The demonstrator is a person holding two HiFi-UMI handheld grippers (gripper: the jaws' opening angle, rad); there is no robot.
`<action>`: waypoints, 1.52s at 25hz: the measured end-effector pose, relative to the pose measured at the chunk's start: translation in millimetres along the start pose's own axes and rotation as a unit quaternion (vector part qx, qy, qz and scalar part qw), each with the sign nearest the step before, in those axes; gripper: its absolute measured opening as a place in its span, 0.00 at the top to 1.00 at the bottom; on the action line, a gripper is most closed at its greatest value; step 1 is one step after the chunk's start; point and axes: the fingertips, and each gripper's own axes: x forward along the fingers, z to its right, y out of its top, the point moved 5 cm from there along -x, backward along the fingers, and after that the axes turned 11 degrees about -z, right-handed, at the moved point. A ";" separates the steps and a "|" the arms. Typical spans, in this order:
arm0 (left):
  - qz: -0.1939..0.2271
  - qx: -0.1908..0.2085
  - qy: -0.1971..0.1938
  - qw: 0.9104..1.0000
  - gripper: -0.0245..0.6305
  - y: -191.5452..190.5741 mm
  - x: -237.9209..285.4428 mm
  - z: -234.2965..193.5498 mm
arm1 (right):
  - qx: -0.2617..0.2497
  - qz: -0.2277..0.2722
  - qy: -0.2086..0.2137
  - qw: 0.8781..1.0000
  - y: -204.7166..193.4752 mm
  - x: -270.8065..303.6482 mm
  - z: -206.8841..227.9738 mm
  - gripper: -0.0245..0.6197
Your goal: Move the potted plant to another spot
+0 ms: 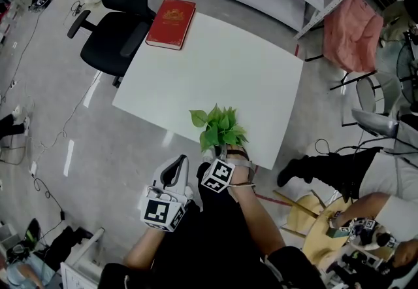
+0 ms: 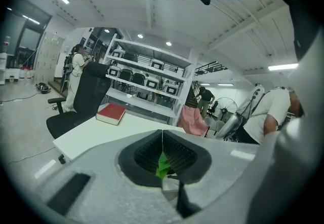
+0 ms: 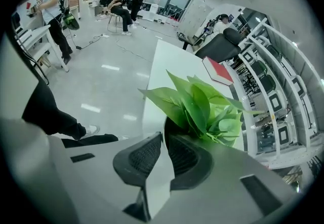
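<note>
The potted plant (image 1: 219, 125), with bright green leaves in a dark pot, stands at the near edge of the white table (image 1: 215, 65). My right gripper (image 1: 230, 155) reaches it from below. In the right gripper view its tips (image 3: 161, 137) pinch the pot's dark rim (image 3: 166, 125), and the leaves (image 3: 202, 106) spread just above the jaws. My left gripper (image 1: 179, 162) hangs off the table to the left of the plant, over the floor. Its pads (image 2: 174, 149) meet in a line, and a sliver of green shows through the gap beneath them.
A red book (image 1: 171, 23) lies at the table's far left corner, with a black office chair (image 1: 114, 13) beside it. Pink cloth (image 1: 353, 33) hangs on a frame at the right. A seated person's legs (image 1: 326, 170) are right of the table. Cables (image 1: 46, 150) trail on the floor.
</note>
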 end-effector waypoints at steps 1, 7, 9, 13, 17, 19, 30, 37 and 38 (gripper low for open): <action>0.000 0.001 0.000 1.000 0.94 0.6 0.8 -0.5 | -0.003 0.001 -0.002 1.000 0.8 0.5 0.5 0.94; -0.005 -0.001 0.007 1.000 0.94 3.3 4.8 1.7 | -0.019 0.008 -0.002 1.000 0.9 0.2 2.6 0.94; -0.006 -0.001 0.008 1.000 0.93 4.8 7.1 3.3 | -0.020 0.009 0.001 1.000 -1.0 1.3 2.0 0.94; -0.004 0.004 0.013 1.000 0.93 10.7 13.5 5.1 | -0.019 0.015 0.000 1.000 -3.0 0.0 6.5 0.94; -0.002 0.014 0.013 1.000 0.93 18.7 22.0 10.2 | -0.018 0.024 0.008 1.000 -8.0 -0.9 8.5 0.94; 0.000 0.013 0.014 1.000 0.94 23.5 28.3 14.8 | -0.020 0.027 0.011 0.999 -11.7 -3.2 11.8 0.94; 0.012 0.031 0.013 0.999 0.94 54.0 69.5 41.1 | -0.013 0.042 0.010 0.999 -43.0 -17.0 47.5 0.94; 0.017 0.046 0.014 0.999 0.94 68.8 86.4 48.8 | 0.001 0.040 0.004 0.999 -63.2 -20.6 66.3 0.94; 0.017 0.048 0.012 0.999 0.94 70.9 89.7 49.3 | 0.005 0.039 0.003 0.999 -65.6 -20.5 68.5 0.94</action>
